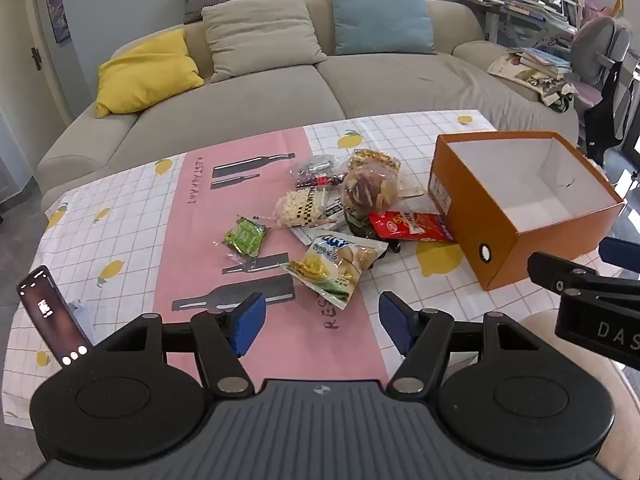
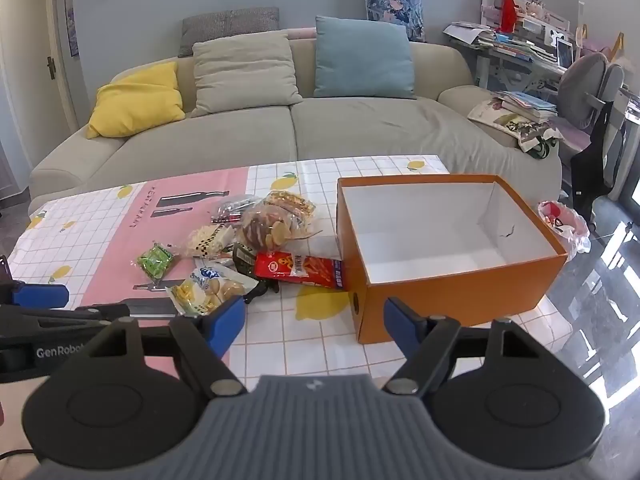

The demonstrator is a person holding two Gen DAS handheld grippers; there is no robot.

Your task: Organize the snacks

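A pile of snack packets lies mid-table: a green packet (image 1: 245, 236), a white-and-yellow chip bag (image 1: 336, 264), a red packet (image 1: 408, 226), a clear bag of round cookies (image 1: 370, 190) and a checkered wafer pack (image 1: 302, 208). An open orange box (image 1: 520, 216), empty with a white inside, stands to their right; it also shows in the right wrist view (image 2: 440, 280). My left gripper (image 1: 322, 326) is open and empty, just short of the chip bag. My right gripper (image 2: 314, 326) is open and empty, near the box's front corner, with the chip bag (image 2: 208, 290) by its left finger.
A phone (image 1: 52, 314) stands at the table's left edge. The table wears a pink-and-white lemon-print cloth (image 1: 132, 216). A grey sofa (image 1: 248, 112) with cushions runs behind it. A cluttered desk and chair (image 2: 588, 80) stand at the right, with a pink bag (image 2: 564, 226) on the floor.
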